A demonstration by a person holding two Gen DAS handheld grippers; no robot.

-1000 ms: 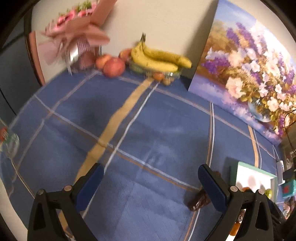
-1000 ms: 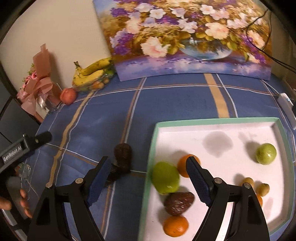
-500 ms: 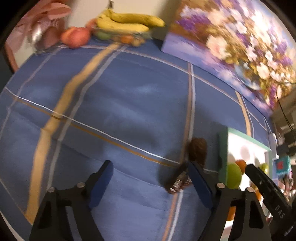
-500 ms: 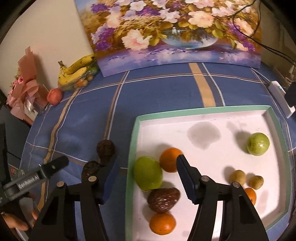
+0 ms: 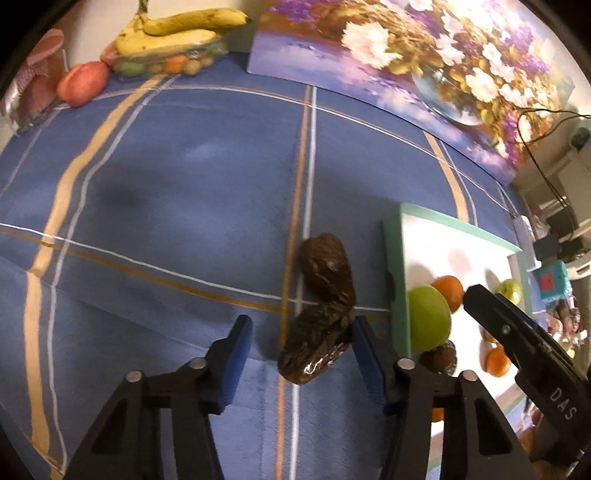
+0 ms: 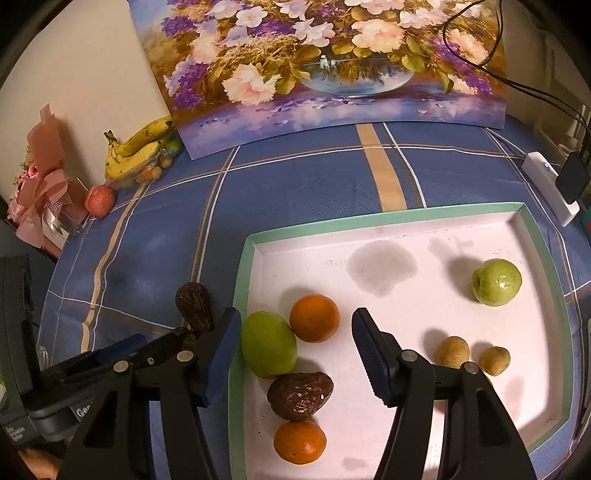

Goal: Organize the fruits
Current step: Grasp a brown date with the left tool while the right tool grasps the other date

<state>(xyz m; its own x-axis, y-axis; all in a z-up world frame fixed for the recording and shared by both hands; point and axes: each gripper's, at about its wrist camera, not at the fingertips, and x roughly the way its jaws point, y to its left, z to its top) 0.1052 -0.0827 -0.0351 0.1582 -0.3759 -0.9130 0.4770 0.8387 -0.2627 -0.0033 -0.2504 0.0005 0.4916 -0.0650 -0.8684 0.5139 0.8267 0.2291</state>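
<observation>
Two dark brown wrinkled fruits lie on the blue checked cloth just left of the teal-rimmed white tray (image 5: pixel 391 258). My left gripper (image 5: pixel 301 321) points down over the near dark fruit (image 5: pixel 314 343). Its jaws are closing with that fruit between them; the right pad is at its side and a gap remains on the left. The far dark fruit (image 5: pixel 325 269) touches it. My right gripper (image 6: pixel 295 314) hangs open over the tray (image 6: pixel 388 214), with a green fruit (image 6: pixel 269 345) and an orange (image 6: pixel 314 317) showing between its fingers. Another dark fruit (image 6: pixel 300 395) lies in the tray.
The tray also holds a second orange (image 6: pixel 300 441), a green guava (image 6: pixel 496 282) and two small brown fruits (image 6: pixel 453 350). Bananas (image 5: pixel 177 29) and a peach (image 5: pixel 83 83) sit at the back left beside a flower painting (image 5: pixel 406 66). A white power strip (image 6: pixel 550 188) lies right.
My left gripper swung right and down across the cloth to the two dark fruits, and its jaws narrowed around the near one. My right gripper's jaws narrowed and it shifted slightly over the tray.
</observation>
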